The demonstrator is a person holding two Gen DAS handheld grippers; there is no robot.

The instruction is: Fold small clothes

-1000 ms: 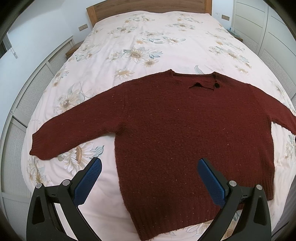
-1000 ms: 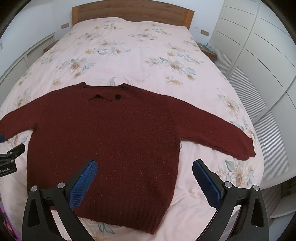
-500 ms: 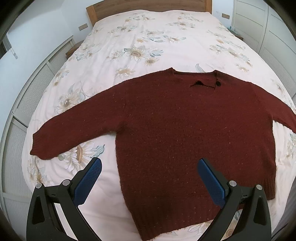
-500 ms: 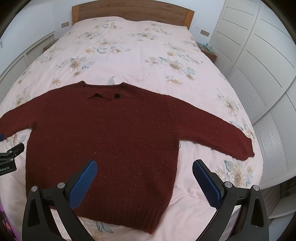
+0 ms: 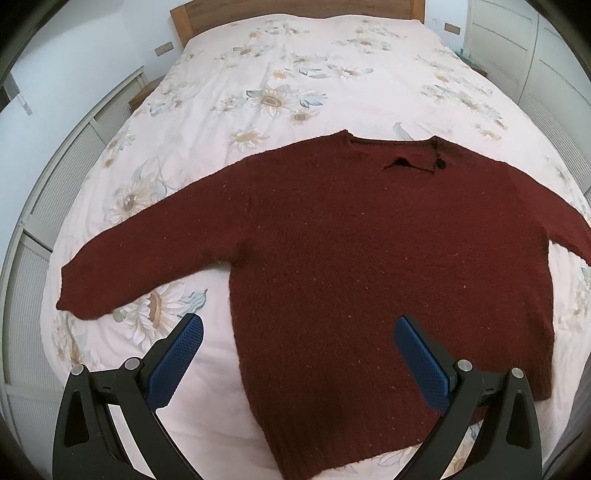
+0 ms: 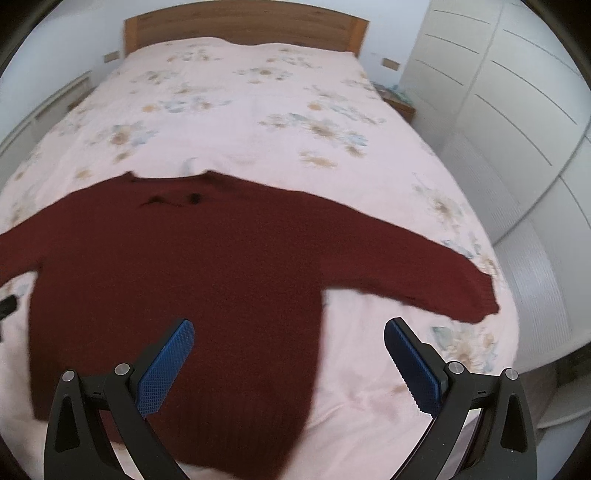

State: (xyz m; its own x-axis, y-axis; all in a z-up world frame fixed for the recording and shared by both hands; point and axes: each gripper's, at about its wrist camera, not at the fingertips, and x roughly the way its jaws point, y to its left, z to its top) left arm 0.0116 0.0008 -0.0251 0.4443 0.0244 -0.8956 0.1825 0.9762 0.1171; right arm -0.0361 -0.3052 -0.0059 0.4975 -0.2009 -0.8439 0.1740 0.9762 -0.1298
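Note:
A dark red knitted sweater [image 5: 369,266] [image 6: 177,280] lies flat on the bed, neck towards the headboard, both sleeves spread out. Its left sleeve cuff [image 5: 81,291] rests near the bed's left edge, and its right sleeve cuff [image 6: 476,295] near the right edge. My left gripper [image 5: 298,328] hangs open above the sweater's lower left side seam, nothing between its blue pads. My right gripper [image 6: 289,332] is open above the lower right side seam, also holding nothing. The right wrist view is blurred by motion.
The bed [image 5: 295,74] has a pale floral cover and a wooden headboard [image 6: 243,26]. White wardrobe doors [image 6: 517,110] line the right side, with a small bedside table [image 6: 397,103]. A slatted white panel [image 5: 55,192] runs along the left.
The right gripper has moved forward and to the right, so the sweater sits lower and more to the left in its view. The left view has barely shifted. Both grippers stay open.

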